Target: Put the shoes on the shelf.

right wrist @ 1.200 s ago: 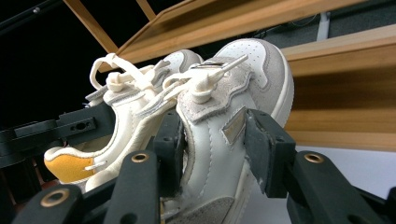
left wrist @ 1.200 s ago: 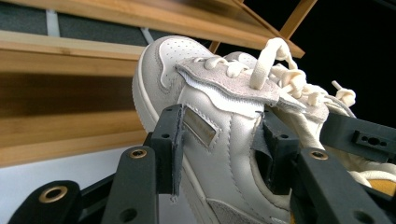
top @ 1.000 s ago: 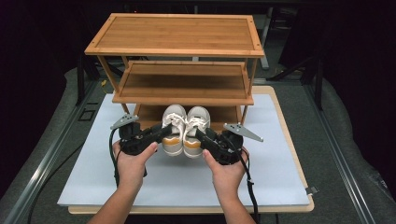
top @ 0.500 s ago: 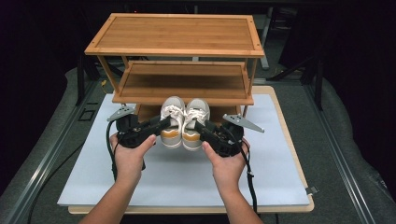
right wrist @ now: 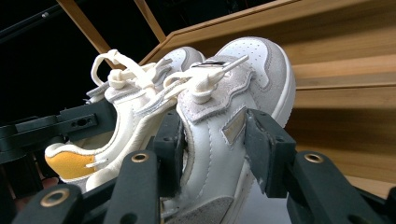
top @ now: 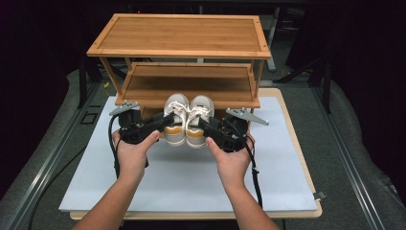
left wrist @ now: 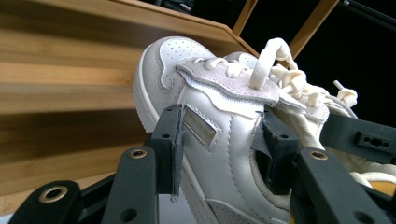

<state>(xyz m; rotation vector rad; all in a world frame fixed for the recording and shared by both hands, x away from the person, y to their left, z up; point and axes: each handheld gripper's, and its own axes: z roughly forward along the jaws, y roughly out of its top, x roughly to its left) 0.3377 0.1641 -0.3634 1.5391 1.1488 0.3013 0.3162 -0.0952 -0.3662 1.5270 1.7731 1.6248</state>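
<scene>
- Two white sneakers, side by side, toes at front edge of wooden rack (top: 184, 81).
- Left gripper (top: 160, 122) pinches left sneaker (top: 175, 120).
- Right gripper (top: 207, 125) pinches right sneaker (top: 197, 120).

A wooden shelf rack (top: 179, 45) stands on a white mat (top: 182, 177).

Looks like a recording studio or lab rather than a home: black surroundings on every side, a wooden desk (top: 292, 211) topped with a white mat (top: 191, 177), dark stand legs (top: 325, 76) beyond its far right corner, metal rails (top: 52, 153) alongside the left edge.
</scene>
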